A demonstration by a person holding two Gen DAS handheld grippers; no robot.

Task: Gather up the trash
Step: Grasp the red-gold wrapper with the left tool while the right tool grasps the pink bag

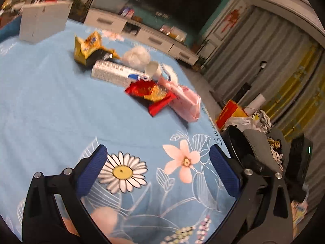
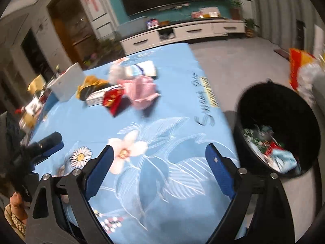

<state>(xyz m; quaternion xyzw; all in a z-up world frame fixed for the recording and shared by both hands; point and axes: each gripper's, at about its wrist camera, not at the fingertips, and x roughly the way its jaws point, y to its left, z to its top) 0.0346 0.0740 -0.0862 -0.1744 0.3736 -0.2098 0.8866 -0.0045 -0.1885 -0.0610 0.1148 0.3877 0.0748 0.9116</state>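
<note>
Rubbish already lies in the black bin [image 2: 278,109] beside the blue flowered cloth [image 2: 162,183]: wrappers and crumpled paper cover its bottom, so part of the job looks done. Left on the cloth, clustered at the far side, are a yellow wrapper [image 1: 89,47], a white box [image 1: 115,72], a red packet [image 1: 150,93], a pink bag [image 1: 184,103] and a paper cup [image 1: 153,69]. Left gripper [image 1: 158,168] and right gripper [image 2: 160,168] both gape wide, holding nothing, above bare cloth well short of the pile
</note>
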